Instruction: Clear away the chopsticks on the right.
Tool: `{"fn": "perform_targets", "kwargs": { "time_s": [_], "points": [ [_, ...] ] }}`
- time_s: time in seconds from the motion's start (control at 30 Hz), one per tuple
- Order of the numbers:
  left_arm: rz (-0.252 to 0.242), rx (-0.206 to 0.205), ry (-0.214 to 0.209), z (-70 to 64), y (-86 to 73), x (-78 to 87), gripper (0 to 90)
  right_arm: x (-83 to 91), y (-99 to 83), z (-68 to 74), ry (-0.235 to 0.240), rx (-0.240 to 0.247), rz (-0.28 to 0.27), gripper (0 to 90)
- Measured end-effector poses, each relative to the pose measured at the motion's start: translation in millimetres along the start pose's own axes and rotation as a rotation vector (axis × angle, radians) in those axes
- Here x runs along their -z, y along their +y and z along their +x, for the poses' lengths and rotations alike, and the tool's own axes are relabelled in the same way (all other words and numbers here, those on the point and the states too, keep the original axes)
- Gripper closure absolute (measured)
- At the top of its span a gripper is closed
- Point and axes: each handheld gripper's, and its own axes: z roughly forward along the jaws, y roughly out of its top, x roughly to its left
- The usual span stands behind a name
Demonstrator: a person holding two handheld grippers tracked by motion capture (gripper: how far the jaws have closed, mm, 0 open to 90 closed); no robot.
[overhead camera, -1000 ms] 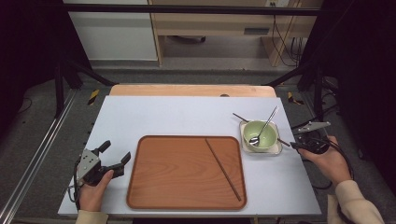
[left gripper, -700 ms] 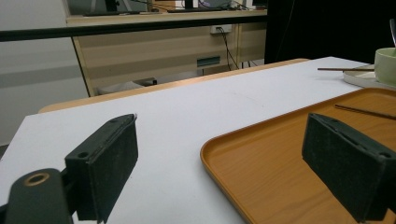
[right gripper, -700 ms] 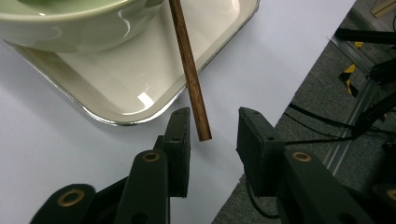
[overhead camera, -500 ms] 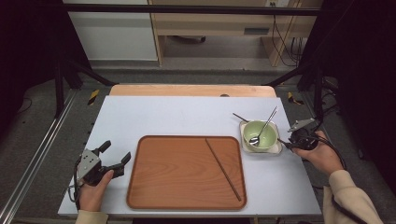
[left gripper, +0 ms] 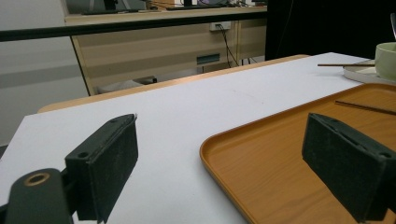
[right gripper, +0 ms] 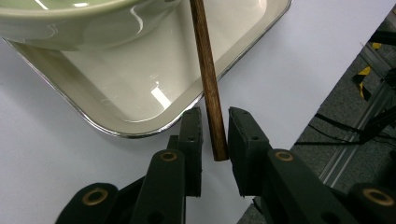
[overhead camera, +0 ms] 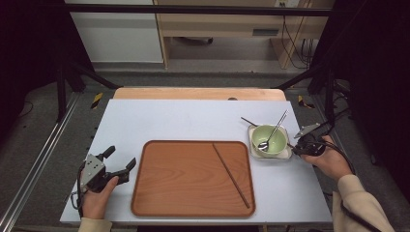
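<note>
At the table's (overhead camera: 193, 116) right edge, my right tool (right gripper: 215, 135) closes loosely around the chopstick (right gripper: 208, 79) end for lifting; left tool (left gripper: 224, 163) rests released.

Grey floor (overhead camera: 43, 130), wooden cabinet (overhead camera: 227, 24), black frame bars (overhead camera: 193, 8), dim room

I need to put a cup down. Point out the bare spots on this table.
Free: the white table behind the wooden tray, and the tray's middle, left of the chopstick. Crowded: the right edge, where the bowl, its dish and the right gripper sit.
</note>
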Motion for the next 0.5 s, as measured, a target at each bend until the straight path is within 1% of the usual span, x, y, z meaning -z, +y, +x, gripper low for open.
{"fn": "perform_targets", "kwargs": {
  "time_s": [0.07,0.13,0.2,0.27,0.3,0.33,0.37,0.4,0.43,0.5],
  "points": [
    [-0.001,0.002,0.001,0.6,-0.1,0.1,10.3,0.1,-0.4,0.5,-0.002,0.006,-0.001,80.4],
    [-0.001,0.003,0.002,0.8,-0.2,0.2,10.3,0.7,-0.4,0.6,0.001,0.008,0.001,81.3],
    [-0.001,0.002,0.002,0.8,-0.1,0.2,10.3,1.4,-1.0,0.9,0.002,0.023,0.0,84.1],
    [-0.001,0.001,0.001,0.6,0.0,0.2,10.3,2.5,-1.5,1.9,-0.001,0.014,-0.007,84.3],
    [-0.001,0.001,0.002,0.5,0.0,0.2,10.3,3.3,-2.1,1.4,-0.003,0.027,-0.013,84.4],
    [-0.001,0.001,0.002,0.5,0.0,0.2,10.3,4.3,-2.4,1.5,-0.006,0.017,-0.019,84.4],
    [0.0,0.001,0.002,0.5,0.0,0.2,10.3,6.1,-2.9,0.6,0.001,0.01,-0.023,84.4],
    [-0.001,0.001,0.002,0.6,-0.1,0.2,10.3,7.7,-3.5,-0.2,0.001,-0.009,-0.037,84.5],
    [-0.001,0.001,0.003,0.8,0.0,0.3,10.3,9.6,-4.4,-2.3,-0.008,-0.006,-0.045,84.4],
    [-0.002,0.002,0.004,1.1,0.0,0.5,10.3,14.5,-5.2,-5.2,-0.033,-0.03,-0.052,84.4]
  ]
}}
